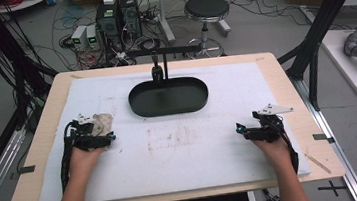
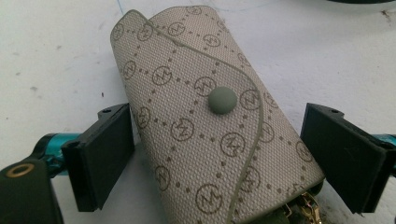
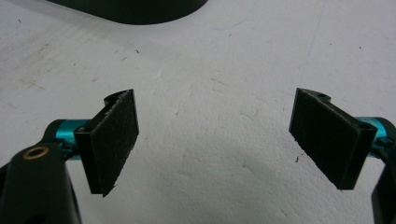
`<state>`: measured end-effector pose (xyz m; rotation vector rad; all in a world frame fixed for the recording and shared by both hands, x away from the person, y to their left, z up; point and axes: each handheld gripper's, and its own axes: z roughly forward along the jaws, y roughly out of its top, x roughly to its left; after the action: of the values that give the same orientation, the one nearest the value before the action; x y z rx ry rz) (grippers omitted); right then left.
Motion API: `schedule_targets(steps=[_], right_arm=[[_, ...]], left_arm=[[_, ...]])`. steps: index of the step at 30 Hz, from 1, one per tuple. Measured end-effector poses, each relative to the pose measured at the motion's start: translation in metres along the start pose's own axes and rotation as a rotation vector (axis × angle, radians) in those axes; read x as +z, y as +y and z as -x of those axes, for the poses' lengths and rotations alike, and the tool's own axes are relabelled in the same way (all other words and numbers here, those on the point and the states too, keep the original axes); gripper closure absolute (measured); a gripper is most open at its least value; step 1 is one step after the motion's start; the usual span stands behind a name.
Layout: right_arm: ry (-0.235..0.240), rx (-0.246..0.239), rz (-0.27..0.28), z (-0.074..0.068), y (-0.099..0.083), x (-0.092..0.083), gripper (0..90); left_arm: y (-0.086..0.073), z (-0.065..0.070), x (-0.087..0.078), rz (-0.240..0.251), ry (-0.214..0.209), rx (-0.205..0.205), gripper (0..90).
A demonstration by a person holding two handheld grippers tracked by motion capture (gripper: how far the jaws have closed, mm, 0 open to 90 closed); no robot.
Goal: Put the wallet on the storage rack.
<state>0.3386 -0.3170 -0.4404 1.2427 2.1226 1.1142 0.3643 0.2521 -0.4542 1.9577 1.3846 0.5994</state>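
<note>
A beige monogram key pouch [image 2: 205,135] with a grey snap button [image 2: 222,100] lies flat on the white mat, its flap closed. Metal key parts [image 2: 309,206] poke out of its near end. My left gripper [image 2: 217,140] is open, one jaw on each side of the pouch; the left pad [image 2: 105,156] is close to its edge and the right pad [image 2: 343,156] stands apart. From above, the pouch [image 1: 102,122] sits at the mat's left, just past my left gripper [image 1: 98,135]. My right gripper [image 1: 244,130] rests at the mat's right, open [image 3: 215,135], with bare mat between its jaws.
A black oval tray [image 1: 176,98] sits at the back centre of the mat [image 1: 182,150], with a thin black T-shaped stand [image 1: 165,61] rising from its far rim. The tray's edge [image 3: 135,11] lies ahead of the right gripper. The wooden table edge [image 1: 35,145] borders the mat.
</note>
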Motion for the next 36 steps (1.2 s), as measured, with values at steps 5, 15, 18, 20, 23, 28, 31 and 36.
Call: schedule_targets(steps=[5,15,18,20,23,28,31,36], right_arm=[[0.0,-0.004,0.001,0.0,0.0,0.0,16.2],[0.002,-0.004,0.008,0.0,0.0,-0.001,16.2],[0.003,-0.002,0.008,0.0,0.0,-0.001,16.2],[0.004,-0.001,0.007,0.0,0.0,-0.002,16.2],[0.001,-0.004,0.01,0.001,0.0,-0.001,16.2],[0.003,0.0,0.012,0.001,0.0,-0.002,16.2],[0.004,0.003,0.014,0.001,0.0,-0.002,16.2],[0.006,0.009,0.019,0.0,0.0,-0.004,16.2]], left_arm=[[0.0,0.0,0.0,0.0,0.003,0.0,10.8],[-0.002,0.002,-0.006,0.022,0.009,-0.022,26.3],[-0.002,0.002,-0.007,0.025,0.005,-0.013,32.4],[-0.002,0.002,-0.008,0.027,0.006,-0.008,33.6],[-0.001,0.002,-0.01,0.033,-0.001,0.001,34.8],[0.004,0.004,-0.017,0.063,-0.03,0.026,35.5],[0.011,0.007,-0.024,0.092,-0.052,0.043,35.6],[0.024,0.016,-0.031,0.137,-0.092,0.077,35.6]])
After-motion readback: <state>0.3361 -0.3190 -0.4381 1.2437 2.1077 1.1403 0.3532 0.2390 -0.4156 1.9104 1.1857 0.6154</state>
